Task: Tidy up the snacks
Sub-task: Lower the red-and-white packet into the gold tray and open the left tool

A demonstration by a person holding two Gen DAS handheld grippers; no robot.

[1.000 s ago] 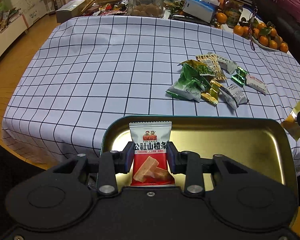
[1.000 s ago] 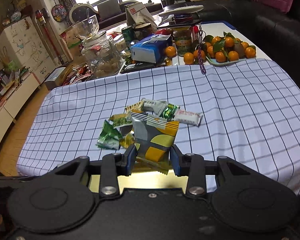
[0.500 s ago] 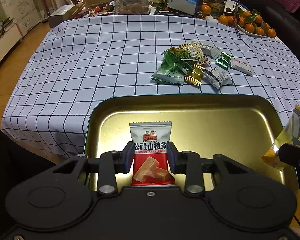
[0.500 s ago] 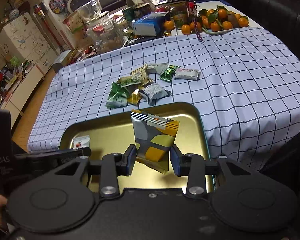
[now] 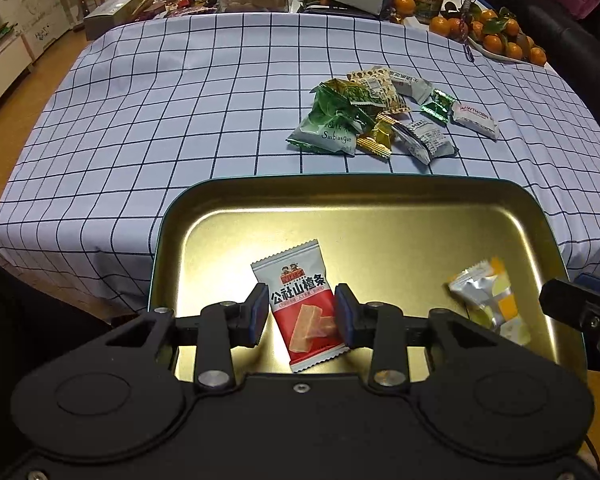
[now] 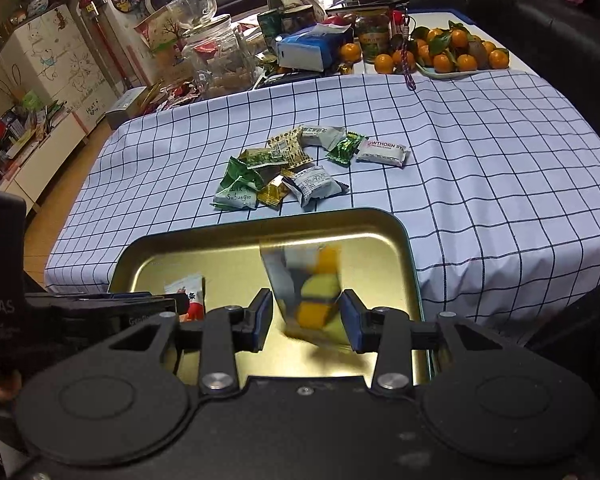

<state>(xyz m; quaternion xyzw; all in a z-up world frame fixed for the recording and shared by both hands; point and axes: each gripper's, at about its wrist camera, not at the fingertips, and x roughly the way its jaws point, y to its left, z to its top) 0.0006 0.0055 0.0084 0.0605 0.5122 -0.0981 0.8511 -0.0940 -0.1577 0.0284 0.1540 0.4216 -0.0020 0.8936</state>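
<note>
Snack packets: red one (image 5: 302, 304) tilts between left gripper's (image 5: 302, 316) just-widened jaws; yellow one (image 6: 308, 292) blurs between right gripper's (image 6: 306, 320) parted jaws above gold tray (image 5: 380, 196).

Right gripper (image 6: 305, 322) hangs over the gold tray (image 6: 404, 236), jaws parted. A yellow-and-silver packet (image 6: 306, 286), motion-blurred, sits between them; contact with the pads cannot be judged. Left gripper (image 6: 140, 304) is at the tray's left side, beside a red-and-white packet (image 6: 190, 294) on the tray floor. A snack pile (image 6: 300, 168) lies on the checked cloth (image 6: 480, 168) beyond the tray.
</note>
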